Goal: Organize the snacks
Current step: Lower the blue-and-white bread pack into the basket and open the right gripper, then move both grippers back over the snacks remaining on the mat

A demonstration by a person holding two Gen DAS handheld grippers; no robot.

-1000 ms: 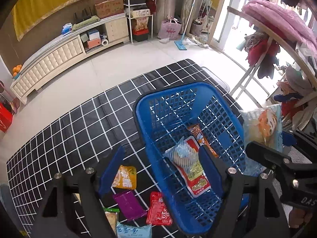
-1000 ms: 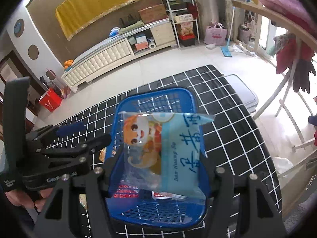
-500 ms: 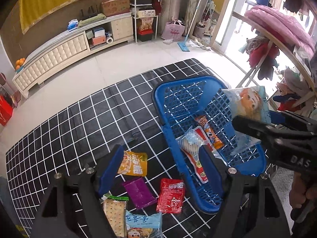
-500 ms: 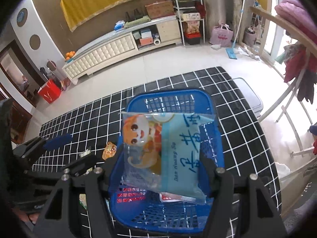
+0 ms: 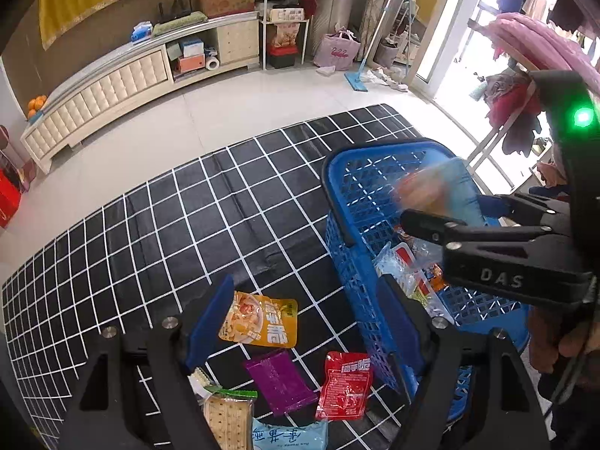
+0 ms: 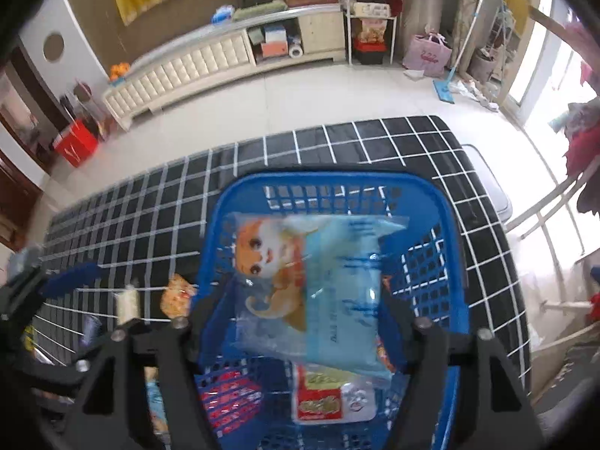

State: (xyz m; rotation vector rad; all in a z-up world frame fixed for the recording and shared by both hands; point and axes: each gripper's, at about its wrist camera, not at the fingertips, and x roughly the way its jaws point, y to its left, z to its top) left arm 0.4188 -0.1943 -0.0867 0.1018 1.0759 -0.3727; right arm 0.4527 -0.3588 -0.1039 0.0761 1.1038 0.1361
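The right gripper [image 6: 302,322] held one pale blue cat packet [image 6: 311,285] between its fingers, just above the blue basket [image 6: 337,183]. At least two more packets lay in the basket. The left gripper [image 5: 303,318] had its fingers spread wide with nothing in them. Below it, five snacks lay on the black checked mat [image 5: 150,232]: one orange packet [image 5: 260,324], one purple packet [image 5: 279,380], one red packet [image 5: 345,384], one cracker pack [image 5: 227,418], one light blue packet [image 5: 288,433]

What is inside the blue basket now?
Inside the blue basket lies a red and white packet. The light blue cat packet covers whatever else lies there.
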